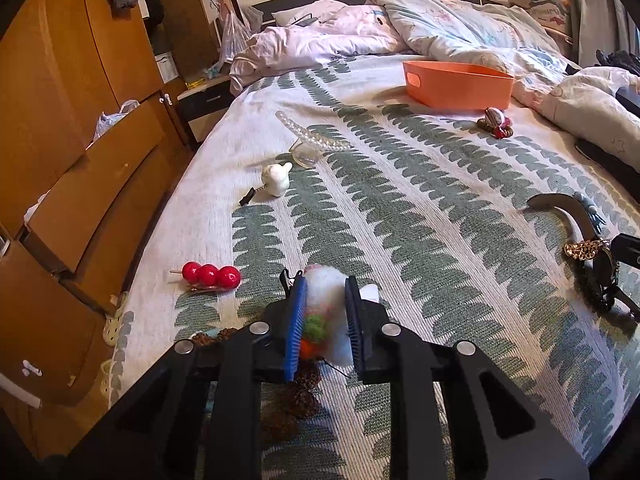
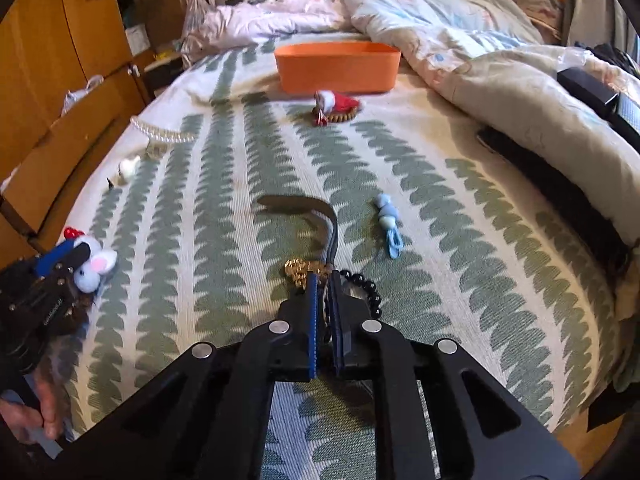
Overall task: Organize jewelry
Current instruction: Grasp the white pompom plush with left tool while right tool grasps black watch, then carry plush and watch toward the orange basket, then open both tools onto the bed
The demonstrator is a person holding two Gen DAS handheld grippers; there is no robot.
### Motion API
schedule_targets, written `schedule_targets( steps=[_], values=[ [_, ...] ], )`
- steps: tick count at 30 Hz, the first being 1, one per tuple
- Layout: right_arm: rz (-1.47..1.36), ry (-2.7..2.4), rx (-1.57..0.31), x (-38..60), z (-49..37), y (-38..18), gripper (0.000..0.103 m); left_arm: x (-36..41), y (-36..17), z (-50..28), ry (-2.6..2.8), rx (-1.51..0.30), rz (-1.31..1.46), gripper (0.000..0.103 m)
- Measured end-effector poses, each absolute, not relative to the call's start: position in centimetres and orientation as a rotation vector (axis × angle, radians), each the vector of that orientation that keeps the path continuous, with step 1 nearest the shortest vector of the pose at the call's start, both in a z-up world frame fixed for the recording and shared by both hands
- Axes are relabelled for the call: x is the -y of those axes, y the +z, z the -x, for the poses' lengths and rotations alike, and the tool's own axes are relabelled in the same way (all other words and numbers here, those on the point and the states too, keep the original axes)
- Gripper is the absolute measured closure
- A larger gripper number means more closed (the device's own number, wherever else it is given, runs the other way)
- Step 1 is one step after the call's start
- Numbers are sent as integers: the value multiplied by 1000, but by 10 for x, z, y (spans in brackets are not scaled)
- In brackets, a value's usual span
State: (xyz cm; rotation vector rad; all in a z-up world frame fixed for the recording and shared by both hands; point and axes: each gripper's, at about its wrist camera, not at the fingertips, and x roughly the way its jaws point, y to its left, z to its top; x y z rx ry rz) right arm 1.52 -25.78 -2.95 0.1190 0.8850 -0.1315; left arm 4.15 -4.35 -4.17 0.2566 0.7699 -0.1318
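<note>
Left gripper (image 1: 325, 292) jaws clenched on white plush charm (image 1: 328, 280). Right gripper (image 2: 325, 280) jaws nipped onto black bead bracelet (image 2: 370, 286). Blue charm (image 2: 388, 220), only clear in right view, lies just beyond. Orange bin (image 2: 336, 66) far ahead.

— What stands between you and the orange bin (image 2: 337, 67)?

— Bare bedspread (image 2: 432, 184) straight ahead, past the dark strap (image 2: 304, 205). The red-and-white charm (image 2: 335, 106) lies just before the bin's front wall.

— And the sides?

— Your right is walled by the rumpled duvet (image 2: 500, 80); left, the pearl strand (image 1: 310, 136) and white figurine (image 1: 276, 179).
</note>
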Motion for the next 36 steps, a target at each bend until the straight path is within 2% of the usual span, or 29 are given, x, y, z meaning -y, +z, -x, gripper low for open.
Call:
schedule_targets(
  steps=[3,4,6,8,9,12,16,18,20,21,22,29,36],
  values=[
    [-117,-147,-896,259,-15,-32,88,44,-42,-41,-132,-772,-257,82],
    [-117,-149,-898,259,-15,-32,85,45,-42,-41,-132,-773,-256,82],
    [-108,-152,-907,258,-16,-33,71,45,-42,-41,-134,-775,-256,82],
    [-93,-151,-902,255,-15,-32,35,46,-43,-42,-136,-779,-253,82],
    [-84,-152,-888,253,-14,-30,32,46,-43,-42,-136,-780,-253,82],
    [-83,-154,-877,253,-11,-28,32,45,-43,-42,-136,-779,-254,82],
    [-84,-160,-917,254,-14,-35,35,46,-46,-42,-139,-789,-252,82],
    [-69,-172,-936,252,-17,-39,43,45,-46,-42,-140,-789,-252,82],
    [-62,-171,-963,250,-22,-44,65,46,-46,-42,-141,-790,-252,82],
    [-55,-174,-975,250,-23,-46,70,46,-47,-41,-144,-791,-253,82],
    [-47,-179,-988,249,-25,-48,81,46,-47,-41,-146,-791,-252,82],
    [-36,-218,-1005,253,-29,-53,91,46,-47,-41,-151,-793,-249,82],
    [-92,-208,-947,261,-23,-39,92,43,-41,-41,-147,-783,-238,82]
  ],
)
